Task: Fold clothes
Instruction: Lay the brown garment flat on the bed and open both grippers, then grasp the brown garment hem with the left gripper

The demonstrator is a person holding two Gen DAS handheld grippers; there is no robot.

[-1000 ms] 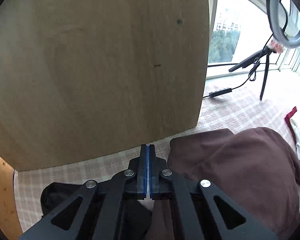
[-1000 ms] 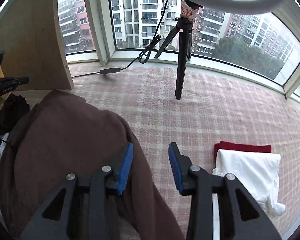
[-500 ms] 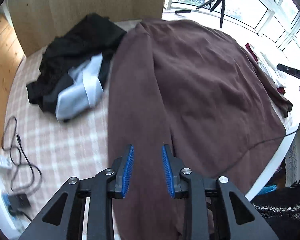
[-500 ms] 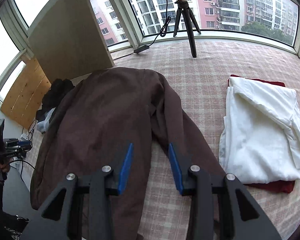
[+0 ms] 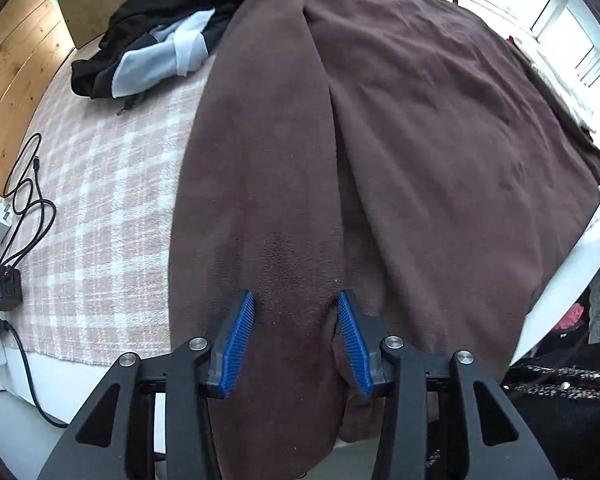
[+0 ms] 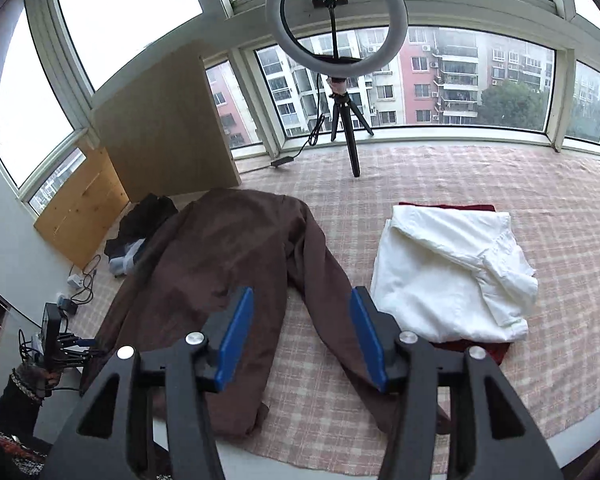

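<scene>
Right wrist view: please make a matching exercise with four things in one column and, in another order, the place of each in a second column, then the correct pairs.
Things:
1. brown garment
2. white folded garment
3. ring light
4. black clothes pile

Places:
A. standing on a tripod by the window
B. lying on top of a dark red cloth
C. spread flat, sleeves toward the camera
D. beside the wooden board

Pairs: 1-C, 2-B, 3-A, 4-D

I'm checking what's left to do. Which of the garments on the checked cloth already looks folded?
The white garment, a compact folded stack on a dark red piece. The brown garment lies spread out, sleeves splayed; the black-and-pale-blue clothes lie crumpled.
</scene>
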